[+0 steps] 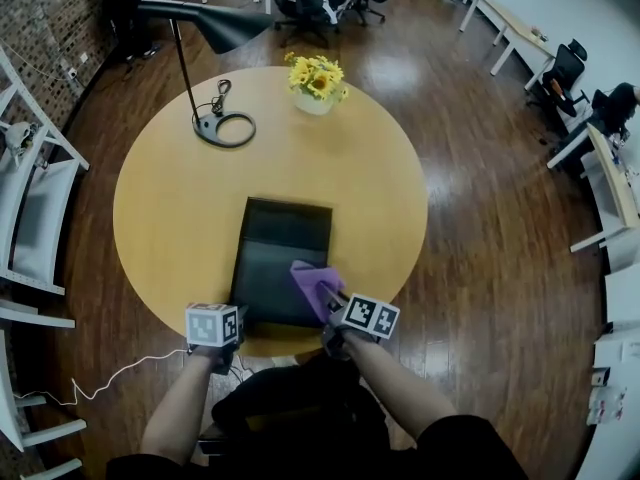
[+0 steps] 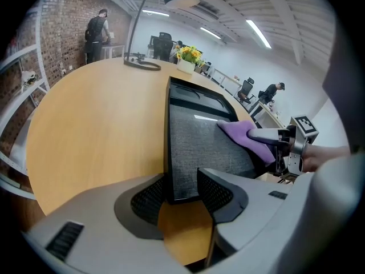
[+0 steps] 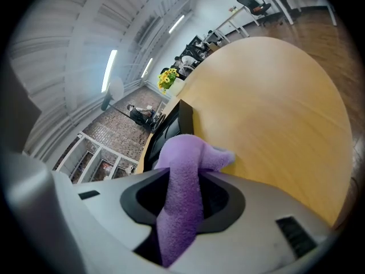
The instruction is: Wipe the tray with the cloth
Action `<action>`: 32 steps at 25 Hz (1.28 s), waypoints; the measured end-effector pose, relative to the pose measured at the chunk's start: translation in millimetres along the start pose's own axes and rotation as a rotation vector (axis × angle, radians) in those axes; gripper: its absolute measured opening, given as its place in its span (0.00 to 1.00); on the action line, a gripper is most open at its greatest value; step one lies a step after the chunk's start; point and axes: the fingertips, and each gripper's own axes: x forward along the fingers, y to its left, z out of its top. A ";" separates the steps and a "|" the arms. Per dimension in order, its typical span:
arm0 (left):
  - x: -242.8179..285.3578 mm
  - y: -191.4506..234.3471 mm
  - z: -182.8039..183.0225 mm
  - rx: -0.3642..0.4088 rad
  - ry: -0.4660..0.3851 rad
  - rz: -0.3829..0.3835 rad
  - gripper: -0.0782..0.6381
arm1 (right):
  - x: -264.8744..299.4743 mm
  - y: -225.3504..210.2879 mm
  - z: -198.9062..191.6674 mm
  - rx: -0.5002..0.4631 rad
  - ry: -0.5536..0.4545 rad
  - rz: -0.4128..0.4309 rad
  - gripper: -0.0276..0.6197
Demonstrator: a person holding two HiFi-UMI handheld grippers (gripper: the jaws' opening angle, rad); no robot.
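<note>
A black rectangular tray (image 1: 280, 238) lies on the round wooden table (image 1: 170, 218), close to its near edge. My left gripper (image 1: 240, 315) is at the tray's near left corner; in the left gripper view the tray (image 2: 199, 136) corner sits clamped between the jaws of this gripper (image 2: 181, 188). My right gripper (image 1: 328, 294) is shut on a purple cloth (image 1: 312, 280) over the tray's near right part. In the right gripper view the cloth (image 3: 182, 170) is pinched between the gripper's (image 3: 182, 188) pads and bulges forward, hiding most of the tray (image 3: 171, 121).
A black desk lamp (image 1: 225, 128) and a white pot of yellow flowers (image 1: 316, 83) stand at the table's far side. White shelving (image 1: 30, 218) is on the left, and a cable (image 1: 100, 378) lies on the wooden floor. Office chairs and desks stand farther off.
</note>
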 end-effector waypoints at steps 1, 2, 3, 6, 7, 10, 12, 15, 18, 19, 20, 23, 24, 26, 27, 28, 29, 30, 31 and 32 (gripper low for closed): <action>-0.4 -0.9 -0.4 -0.014 -0.005 0.001 0.35 | 2.1 -0.1 3.2 -0.004 0.005 -0.002 0.24; -0.4 -2.3 -0.6 -0.030 -0.008 0.000 0.35 | 4.4 -0.4 7.3 -0.011 0.010 -0.006 0.24; -0.3 -4.4 -0.9 -0.047 -0.011 -0.004 0.35 | 7.1 -1.0 12.1 -0.021 0.014 -0.014 0.24; 0.5 -14.8 -4.3 -0.118 -0.012 -0.035 0.35 | 17.3 -2.8 29.4 -0.063 0.032 -0.046 0.24; 0.5 -18.6 -6.0 -0.146 -0.014 -0.047 0.35 | 21.4 -2.4 35.3 -0.087 0.042 -0.054 0.24; 1.5 -26.8 -9.7 -0.225 -0.023 -0.075 0.35 | 34.6 -0.1 48.6 -0.180 0.096 -0.070 0.23; 2.7 -29.4 -10.9 -0.263 -0.028 -0.080 0.35 | 41.6 1.6 53.8 -0.224 0.124 -0.067 0.23; 4.2 -28.7 -11.1 -0.296 -0.042 -0.070 0.35 | 44.8 4.2 56.6 -0.246 0.134 -0.041 0.23; 4.1 -25.5 -11.9 -0.310 -0.056 -0.053 0.35 | 37.1 3.9 49.5 -0.232 0.145 -0.002 0.23; 4.2 -24.9 -11.8 -0.309 -0.059 -0.049 0.35 | 32.8 3.0 45.5 -0.231 0.151 0.006 0.23; 4.4 -24.4 -11.6 -0.308 -0.061 -0.046 0.35 | 27.6 2.0 41.0 -0.230 0.158 0.013 0.24; 6.0 -22.9 -10.3 -0.304 -0.064 -0.041 0.35 | 10.8 -1.2 28.2 -0.226 0.160 0.028 0.24; 6.4 -22.3 -10.0 -0.305 -0.065 -0.039 0.35 | 5.5 -2.3 24.2 -0.224 0.154 0.028 0.24; 6.3 -21.7 -10.7 -0.308 -0.067 -0.035 0.35 | -4.7 -5.0 16.6 -0.212 0.132 0.022 0.24; 6.0 -22.1 -11.3 -0.307 -0.069 -0.035 0.35 | -9.6 -6.4 13.7 -0.199 0.115 0.018 0.24; 5.6 -22.9 -11.8 -0.304 -0.071 -0.037 0.35 | -14.2 -8.0 11.7 -0.181 0.096 0.012 0.24; 5.3 -24.0 -12.0 -0.300 -0.074 -0.042 0.35 | -18.3 -9.5 10.3 -0.161 0.075 0.004 0.24; 5.1 -25.3 -11.9 -0.294 -0.077 -0.047 0.35 | -21.9 -11.0 9.5 -0.142 0.054 -0.007 0.24; 5.1 -26.7 -11.6 -0.288 -0.081 -0.053 0.35 | -25.1 -12.4 8.9 -0.124 0.034 -0.022 0.24; 5.3 -28.1 -11.4 -0.283 -0.083 -0.059 0.35 | -28.0 -14.1 8.3 -0.106 0.014 -0.043 0.24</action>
